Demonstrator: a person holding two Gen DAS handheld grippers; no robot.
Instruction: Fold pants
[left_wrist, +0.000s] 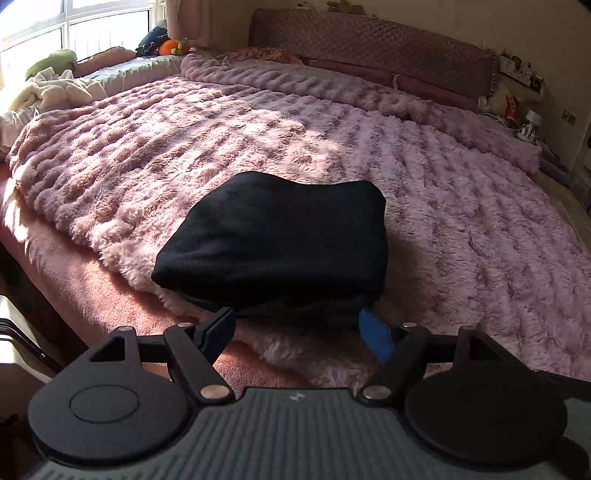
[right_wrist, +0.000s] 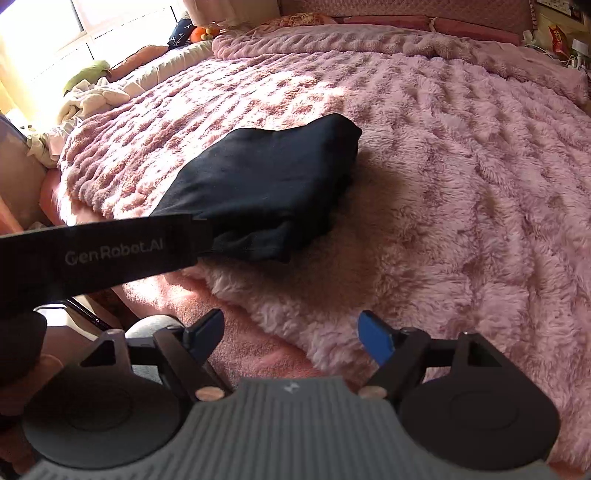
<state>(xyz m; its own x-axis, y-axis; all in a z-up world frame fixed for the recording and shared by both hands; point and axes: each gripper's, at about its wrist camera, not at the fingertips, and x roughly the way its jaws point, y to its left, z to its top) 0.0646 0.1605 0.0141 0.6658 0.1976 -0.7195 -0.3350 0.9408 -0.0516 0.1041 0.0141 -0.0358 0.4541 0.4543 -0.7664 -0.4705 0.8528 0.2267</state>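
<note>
The black pants (left_wrist: 280, 240) lie folded into a thick, compact bundle on the pink fluffy blanket (left_wrist: 461, 221), near the bed's front edge. My left gripper (left_wrist: 299, 326) is open, its blue-padded fingers spread on either side of the bundle's near edge, right at it. In the right wrist view the pants (right_wrist: 273, 184) lie ahead and to the left. My right gripper (right_wrist: 291, 332) is open and empty, apart from the bundle, above the blanket's front edge. The left gripper's black arm (right_wrist: 110, 251) reaches in from the left to the bundle.
A padded headboard (left_wrist: 369, 40) runs along the back. Crumpled white and green cloth (left_wrist: 51, 85) and cushions lie at the far left by the window. A cluttered bedside shelf (left_wrist: 524, 110) stands at the right. The pink sheet (left_wrist: 92, 288) shows at the bed's front-left edge.
</note>
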